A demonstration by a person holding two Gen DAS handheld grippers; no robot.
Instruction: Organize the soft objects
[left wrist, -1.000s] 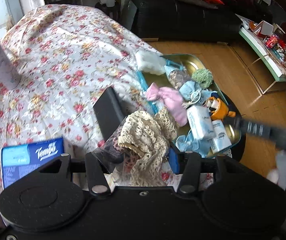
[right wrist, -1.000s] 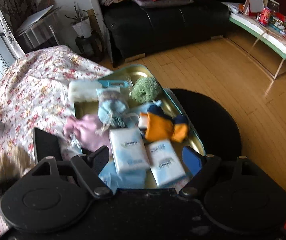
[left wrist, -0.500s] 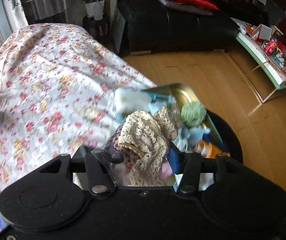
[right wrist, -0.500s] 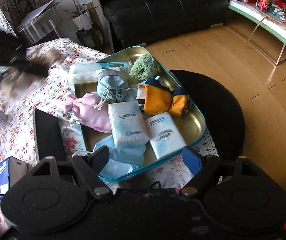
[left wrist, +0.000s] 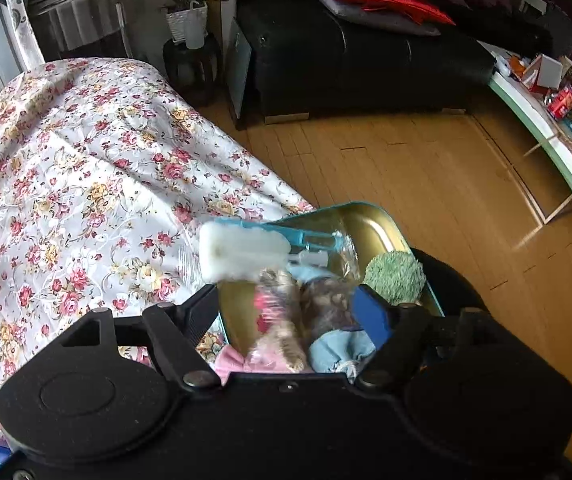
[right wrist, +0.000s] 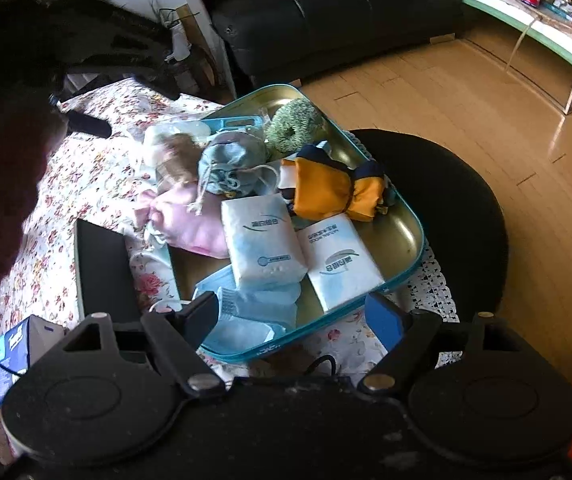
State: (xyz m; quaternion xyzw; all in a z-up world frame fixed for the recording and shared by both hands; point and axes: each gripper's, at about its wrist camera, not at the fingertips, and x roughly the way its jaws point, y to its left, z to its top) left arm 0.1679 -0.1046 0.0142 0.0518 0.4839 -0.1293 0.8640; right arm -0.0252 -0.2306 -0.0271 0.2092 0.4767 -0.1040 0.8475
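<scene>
1. Floral cloth (left wrist: pixel 85 168): covers the tabletop under the tray; it lies creased, and a wooden floor borders it to the right.
2. Teal-rimmed tray (right wrist: pixel 414 256): rests on the cloth at its right edge, beside a round black stool (right wrist: pixel 458 208); its gold floor shows between the soft objects.
3. Left gripper (left wrist: pixel 290 312): hangs above the near-left part of the tray with its fingers spread apart and nothing clamped between them. A blurred cream-and-pink bundle (left wrist: pixel 277 320) appears in the gap below, over the tray; whether it touches either finger cannot be told.
4. Right gripper (right wrist: pixel 290 312): poised at the near rim of the tray, fingers apart and holding nothing.
5. Two white tissue packs (right wrist: pixel 261 240): lie side by side in the near half of the tray, touching.
6. Orange-and-navy pouch (right wrist: pixel 334 188): lies behind the tissue packs, near the right rim.
7. Pink pouch (right wrist: pixel 189 220): lies at the left side of the tray, partly over the rim.
8. Blue drawstring pouch (right wrist: pixel 229 164): sits mid-tray, just beside the green scrunchie (right wrist: pixel 294 124) at the far end.
9. White sponge (left wrist: pixel 241 252): rests at the far-left rim.
</scene>
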